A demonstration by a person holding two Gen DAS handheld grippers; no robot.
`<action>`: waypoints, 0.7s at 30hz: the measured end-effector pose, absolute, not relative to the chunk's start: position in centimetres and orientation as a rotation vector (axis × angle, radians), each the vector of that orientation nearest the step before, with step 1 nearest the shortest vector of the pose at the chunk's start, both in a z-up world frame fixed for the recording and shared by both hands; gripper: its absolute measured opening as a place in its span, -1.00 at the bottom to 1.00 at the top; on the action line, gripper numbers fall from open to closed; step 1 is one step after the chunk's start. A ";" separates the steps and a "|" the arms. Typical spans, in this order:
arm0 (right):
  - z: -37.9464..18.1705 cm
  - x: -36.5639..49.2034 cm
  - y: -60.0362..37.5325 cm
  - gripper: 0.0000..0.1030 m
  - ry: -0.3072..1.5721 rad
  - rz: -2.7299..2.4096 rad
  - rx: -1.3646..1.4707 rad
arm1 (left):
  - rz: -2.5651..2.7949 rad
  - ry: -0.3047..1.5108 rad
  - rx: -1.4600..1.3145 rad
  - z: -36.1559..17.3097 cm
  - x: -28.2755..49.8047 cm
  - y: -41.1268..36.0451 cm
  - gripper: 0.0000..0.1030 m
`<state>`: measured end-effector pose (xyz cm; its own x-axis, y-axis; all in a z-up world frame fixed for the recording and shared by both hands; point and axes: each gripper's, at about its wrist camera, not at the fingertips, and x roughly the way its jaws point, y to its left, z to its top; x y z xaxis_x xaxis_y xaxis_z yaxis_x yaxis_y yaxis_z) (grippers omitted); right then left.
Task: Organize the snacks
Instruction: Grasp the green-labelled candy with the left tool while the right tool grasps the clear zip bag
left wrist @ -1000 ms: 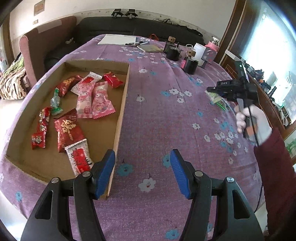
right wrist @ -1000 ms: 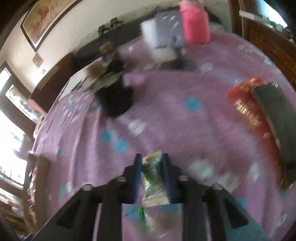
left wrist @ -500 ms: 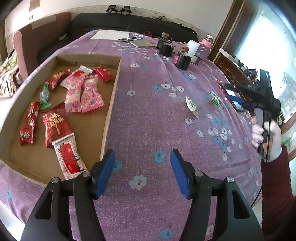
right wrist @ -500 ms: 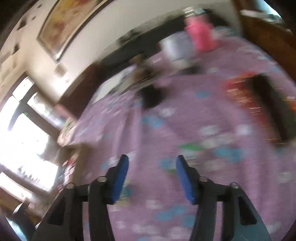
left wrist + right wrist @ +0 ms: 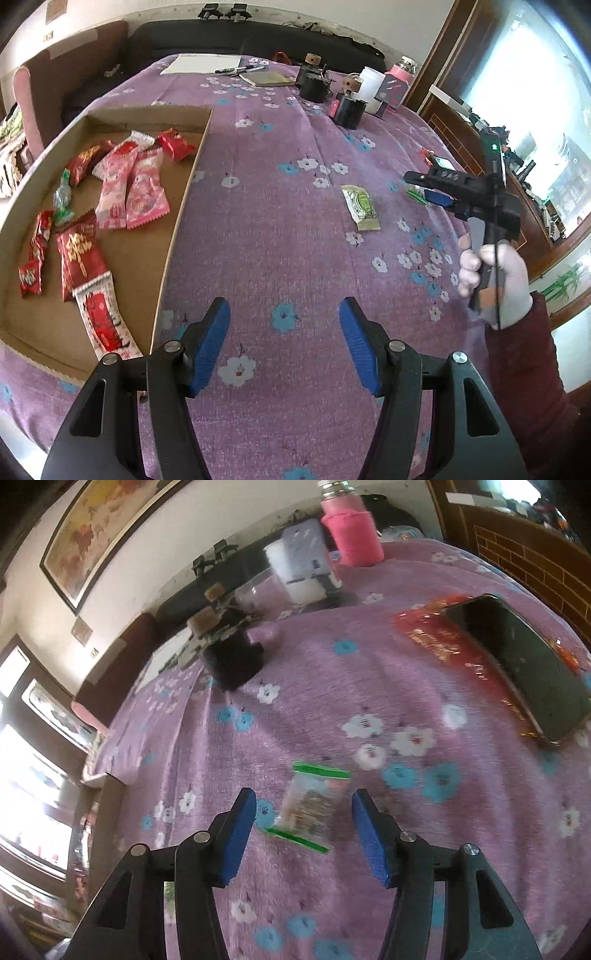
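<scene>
A cardboard tray (image 5: pixel 181 218) on the left of the purple flowered table holds several red and pink snack packets (image 5: pixel 144 192). A green-and-white packet (image 5: pixel 360 206) lies loose on the cloth in mid-table. My left gripper (image 5: pixel 284 347) is open and empty above the cloth near the tray's front right corner. My right gripper (image 5: pixel 303 834) is open and hovers over a clear packet with green ends (image 5: pixel 310 805), which lies on the cloth between its fingers. It also shows in the left wrist view (image 5: pixel 424 188), held in a white-gloved hand.
A phone (image 5: pixel 517 664) lies on a red packet (image 5: pixel 432 635) at the right. Black jars (image 5: pixel 347 110), a white container (image 5: pixel 369 83) and a pink bottle (image 5: pixel 351 528) stand at the back. Papers and pens (image 5: pixel 236 68) lie at the far end.
My right gripper let go of the green-and-white packet, which now lies in mid-table, opened, and moved over the clear green-ended packet. My left gripper stayed open and shifted little.
</scene>
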<state>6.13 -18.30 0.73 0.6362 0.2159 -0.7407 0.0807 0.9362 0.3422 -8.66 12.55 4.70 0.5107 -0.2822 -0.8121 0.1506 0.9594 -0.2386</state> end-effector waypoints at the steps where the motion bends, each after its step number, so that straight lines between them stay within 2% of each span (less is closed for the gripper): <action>1: 0.7 6.2 -17.8 -0.14 0.873 0.067 0.318 | -0.259 1.000 -0.132 4.8 -8.4 12.2 0.18; 2: 0.6 6.3 -17.5 -0.39 0.878 0.067 0.286 | -0.258 0.999 -0.123 4.9 -8.2 11.9 0.18; 14: 0.3 5.2 -18.9 -0.38 0.844 0.080 0.304 | -0.323 0.991 -0.034 3.3 -1.2 2.7 0.17; 21: 0.3 5.4 -19.2 -0.37 0.850 0.097 0.324 | -0.243 0.998 0.090 0.5 2.5 -0.5 0.17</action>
<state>5.37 -19.17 0.28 0.6587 0.2125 -0.7218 0.0446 0.9466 0.3194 2.55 -0.53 0.54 0.5176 -0.1613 -0.8403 0.2436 0.9692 -0.0360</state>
